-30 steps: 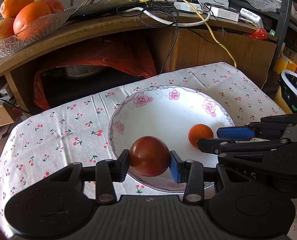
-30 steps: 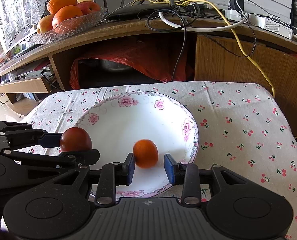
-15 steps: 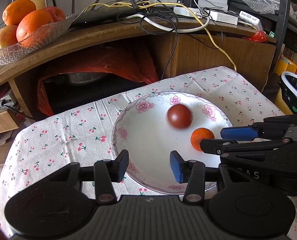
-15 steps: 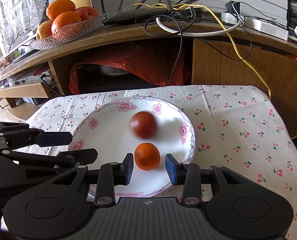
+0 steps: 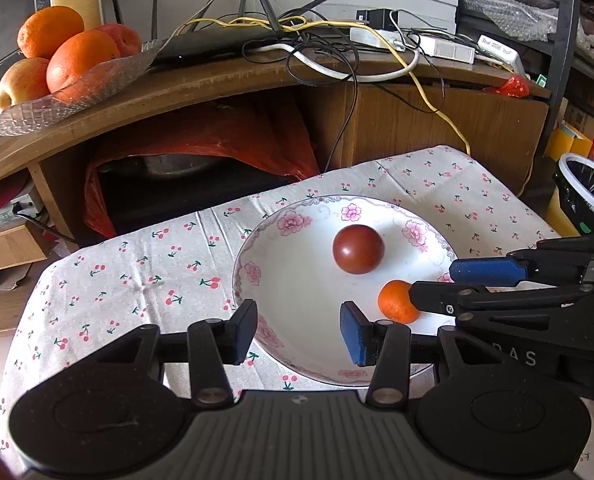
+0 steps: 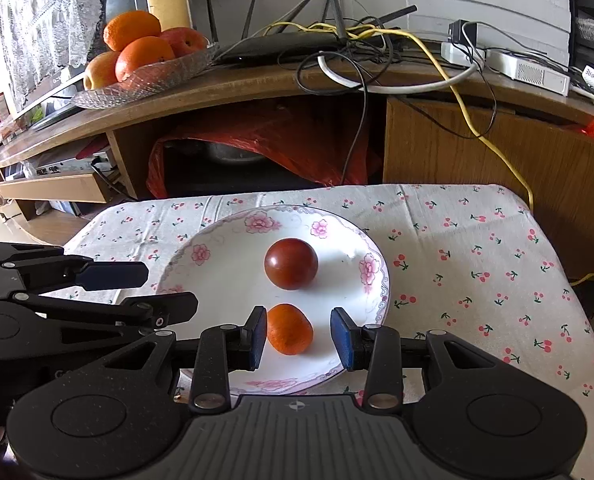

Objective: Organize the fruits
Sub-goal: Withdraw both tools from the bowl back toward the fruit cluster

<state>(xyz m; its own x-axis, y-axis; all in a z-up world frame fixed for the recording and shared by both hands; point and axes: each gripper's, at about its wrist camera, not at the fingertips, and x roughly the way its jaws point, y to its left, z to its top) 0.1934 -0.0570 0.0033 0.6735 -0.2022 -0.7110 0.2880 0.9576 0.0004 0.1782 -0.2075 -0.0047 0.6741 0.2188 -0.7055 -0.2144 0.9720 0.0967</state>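
Note:
A dark red round fruit (image 5: 358,249) (image 6: 291,263) rests in the white flowered plate (image 5: 293,280) (image 6: 217,264), toward its far side. A small orange fruit (image 5: 397,301) (image 6: 290,329) lies nearer the plate's front edge. My left gripper (image 5: 297,330) is open and empty above the plate's near left rim. My right gripper (image 6: 298,336) is open too, with the orange fruit sitting loose between its blue pads, closer to the left one. Each gripper shows from the side in the other's view: the right gripper (image 5: 473,284) and the left gripper (image 6: 153,290).
The plate sits on a small table with a cherry-print cloth (image 5: 137,280) (image 6: 477,264). Behind stands a wooden shelf unit (image 5: 437,120) with a glass dish of oranges and apples (image 5: 65,64) (image 6: 145,56), a router and tangled cables (image 5: 337,48). A black-lined bin (image 5: 589,192) is at right.
My left gripper let go of the dark red fruit, which rolled to the plate's far side and came to rest. Both grippers drew back a little.

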